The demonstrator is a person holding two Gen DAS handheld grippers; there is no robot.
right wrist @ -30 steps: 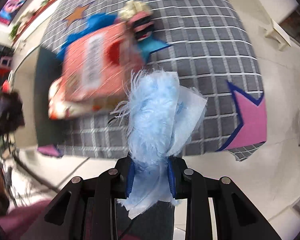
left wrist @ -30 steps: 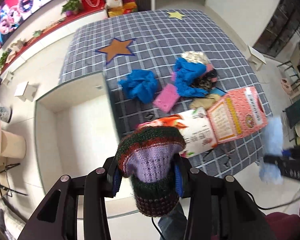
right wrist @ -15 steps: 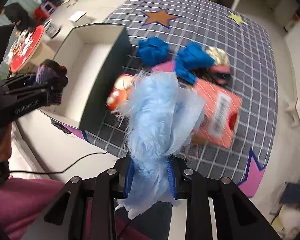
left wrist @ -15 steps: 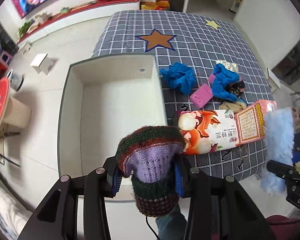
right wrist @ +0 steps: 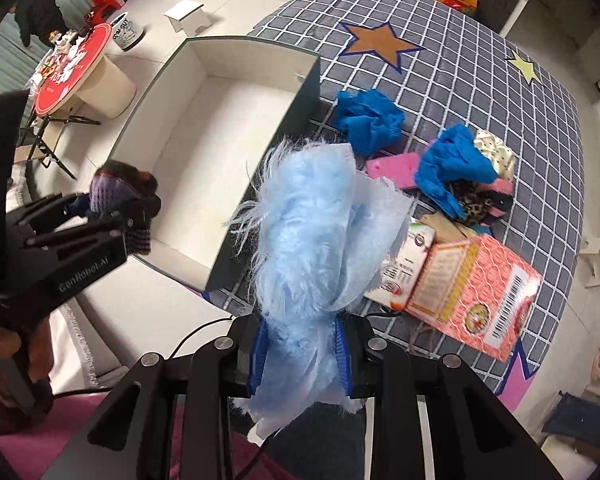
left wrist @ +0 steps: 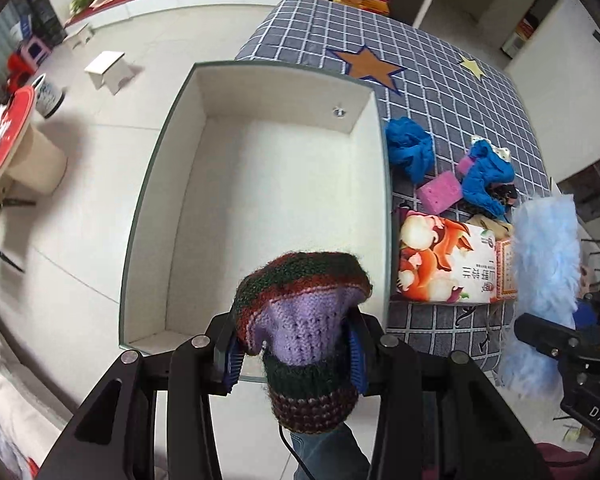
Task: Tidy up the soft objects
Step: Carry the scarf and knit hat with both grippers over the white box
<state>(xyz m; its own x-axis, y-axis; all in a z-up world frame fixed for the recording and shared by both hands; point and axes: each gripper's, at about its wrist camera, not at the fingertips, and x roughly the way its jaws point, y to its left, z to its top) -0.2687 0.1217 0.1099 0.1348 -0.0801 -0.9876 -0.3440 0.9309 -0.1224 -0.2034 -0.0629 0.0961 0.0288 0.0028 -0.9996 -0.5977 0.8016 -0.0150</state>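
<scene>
The left hand-held gripper (left wrist: 296, 360) points down over the near end of an open white box (left wrist: 260, 200), its blue pads pressed against a knitted hat (left wrist: 304, 332) striped in dark green, red and lilac. The right hand-held gripper (right wrist: 300, 350) has its jaws drawn close on a fluffy pale-blue cloth (right wrist: 312, 240), which bunches up above the fingers and hangs below them too. In the right wrist view this cloth hovers just beside the box's dark outer wall, over the grey checked blanket (right wrist: 460, 80) that covers the floor there (orange and yellow stars are printed on it). Lying on the blanket beside the box are a crumpled blue cloth (right wrist: 368, 120), a pink sponge (right wrist: 392, 168), a second blue cloth (right wrist: 452, 168) on a small heap of patterned fabrics, and a pink printed packet (right wrist: 472, 296) whose near end is partly hidden by the held cloth. The box's interior looks bare. A red round stool (right wrist: 72, 72) stands well apart on the tiled floor.
</scene>
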